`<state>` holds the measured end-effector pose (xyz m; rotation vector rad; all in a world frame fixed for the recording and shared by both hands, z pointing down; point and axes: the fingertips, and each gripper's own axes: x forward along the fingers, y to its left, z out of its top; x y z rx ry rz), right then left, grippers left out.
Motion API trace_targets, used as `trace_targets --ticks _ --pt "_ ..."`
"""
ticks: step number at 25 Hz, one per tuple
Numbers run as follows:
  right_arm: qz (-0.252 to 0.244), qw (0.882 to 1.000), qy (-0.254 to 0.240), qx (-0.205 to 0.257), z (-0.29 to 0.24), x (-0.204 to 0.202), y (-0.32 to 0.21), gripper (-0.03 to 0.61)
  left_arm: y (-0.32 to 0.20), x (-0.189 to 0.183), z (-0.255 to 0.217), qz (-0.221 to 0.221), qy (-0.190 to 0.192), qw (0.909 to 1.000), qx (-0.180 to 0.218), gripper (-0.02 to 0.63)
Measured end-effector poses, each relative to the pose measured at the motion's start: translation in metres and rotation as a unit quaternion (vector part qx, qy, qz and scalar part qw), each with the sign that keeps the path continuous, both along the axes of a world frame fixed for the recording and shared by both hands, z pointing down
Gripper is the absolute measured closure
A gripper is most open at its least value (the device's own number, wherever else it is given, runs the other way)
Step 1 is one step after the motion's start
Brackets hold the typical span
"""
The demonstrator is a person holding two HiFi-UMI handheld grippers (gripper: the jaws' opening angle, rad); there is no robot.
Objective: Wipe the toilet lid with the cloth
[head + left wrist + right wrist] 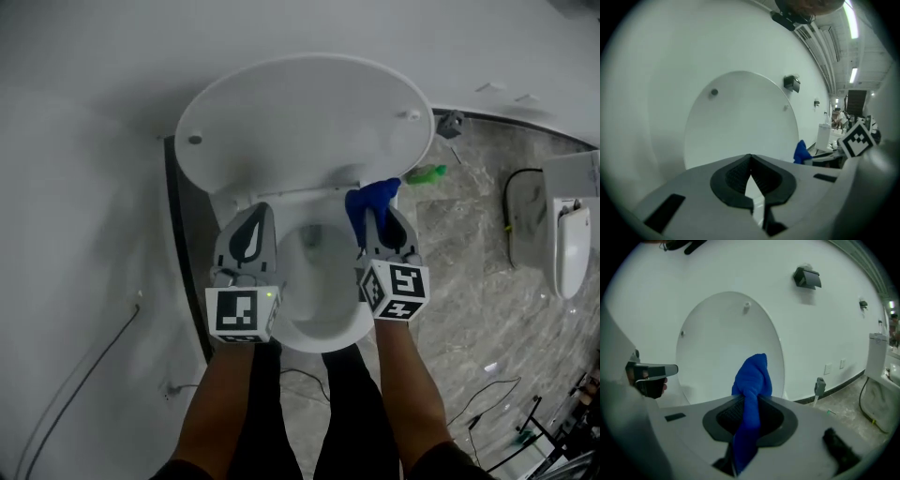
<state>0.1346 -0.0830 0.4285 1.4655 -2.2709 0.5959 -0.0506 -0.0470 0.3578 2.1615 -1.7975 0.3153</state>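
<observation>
The white toilet lid (pixel 305 122) stands raised against the wall, its inner face toward me, also in the left gripper view (pixel 740 122) and the right gripper view (pixel 726 343). My right gripper (pixel 373 208) is shut on a blue cloth (pixel 370 199), which sticks up between the jaws (pixel 751 380) just in front of the lid's lower right part. My left gripper (pixel 255 217) is shut with nothing in it, over the bowl's left rim below the lid. The open bowl (pixel 319 281) lies between both grippers.
A green-handled brush (pixel 427 174) lies on the marble floor right of the toilet. Another white fixture (pixel 570 234) stands at the far right. A small black wall box (pixel 807 277) hangs above the lid. Cables (pixel 487 394) trail on the floor.
</observation>
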Motion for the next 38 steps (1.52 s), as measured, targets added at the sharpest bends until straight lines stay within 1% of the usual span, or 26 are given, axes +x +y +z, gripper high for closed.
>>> trace_targets --ticks 2,5,7,9,12,13,15,16,18,19,20,21,22,23,25,27,30,32,35,38 --pt "0.011 0.999 -0.029 0.011 -0.023 -0.009 0.005 0.511 -0.009 -0.022 -0.032 0.012 -0.012 0.9996 0.024 0.606" --pt "0.021 0.998 -0.058 0.025 -0.051 -0.027 0.016 0.511 -0.018 -0.044 -0.071 0.062 -0.049 0.9962 0.036 0.604" --pt "0.017 0.998 -0.061 0.03 -0.063 -0.042 0.026 0.511 -0.024 -0.053 -0.095 0.101 -0.067 0.9918 0.039 0.463" --pt "0.009 0.998 -0.057 0.033 -0.071 -0.058 0.034 0.511 -0.033 -0.062 -0.117 0.127 -0.086 0.9872 0.045 0.423" --pt "0.005 0.998 -0.052 0.036 -0.082 -0.074 0.045 0.511 -0.055 -0.073 -0.142 0.159 -0.11 0.9795 0.057 0.405" --pt "0.006 0.998 -0.051 0.037 -0.086 -0.078 0.049 0.511 -0.063 -0.074 -0.147 0.176 -0.12 0.9751 0.061 0.405" --pt "0.007 0.998 -0.046 0.04 -0.092 -0.086 0.056 0.511 -0.082 -0.071 -0.148 0.22 -0.142 0.9631 0.062 0.405" --pt "0.006 0.998 -0.039 0.042 -0.092 -0.091 0.061 0.511 -0.091 -0.067 -0.147 0.243 -0.146 0.957 0.061 0.406" --pt "0.001 0.999 -0.022 0.042 -0.089 -0.102 0.071 0.511 -0.102 -0.057 -0.146 0.283 -0.141 0.9469 0.059 0.411" --pt "0.0 0.999 -0.016 0.042 -0.087 -0.106 0.077 0.511 -0.104 -0.053 -0.147 0.296 -0.141 0.9429 0.061 0.445" --pt "-0.001 0.999 -0.013 0.044 -0.087 -0.109 0.082 0.511 -0.103 -0.05 -0.149 0.305 -0.145 0.9393 0.061 0.494" --pt "0.0 0.999 -0.009 0.048 -0.087 -0.11 0.087 0.511 -0.102 -0.048 -0.15 0.311 -0.152 0.936 0.061 0.522" --pt "0.002 0.999 -0.004 0.053 -0.087 -0.11 0.089 0.511 -0.1 -0.046 -0.15 0.316 -0.16 0.9331 0.061 0.543" --pt "0.005 0.998 0.0 0.059 -0.089 -0.11 0.091 0.511 -0.096 -0.045 -0.151 0.32 -0.166 0.9308 0.061 0.546" --pt "0.01 0.997 0.003 0.074 -0.098 -0.109 0.089 0.511 -0.088 -0.043 -0.155 0.325 -0.169 0.9281 0.065 0.549" --pt "0.013 0.996 -0.002 0.087 -0.109 -0.109 0.087 0.511 -0.077 -0.04 -0.16 0.329 -0.162 0.9276 0.07 0.554" --pt "0.022 0.996 -0.031 0.078 -0.122 -0.101 0.09 0.511 -0.057 -0.034 -0.166 0.332 -0.144 0.9291 0.076 0.561" --pt "0.032 0.996 -0.046 0.072 -0.129 -0.094 0.095 0.511 -0.044 -0.029 -0.169 0.334 -0.138 0.9285 0.083 0.565" --pt "0.035 0.995 -0.052 0.072 -0.134 -0.082 0.117 0.511 -0.021 -0.024 -0.17 0.339 -0.126 0.9276 0.093 0.566" --pt "0.036 0.995 -0.045 0.077 -0.136 -0.062 0.141 0.511 0.002 -0.015 -0.175 0.353 -0.12 0.922 0.105 0.568"
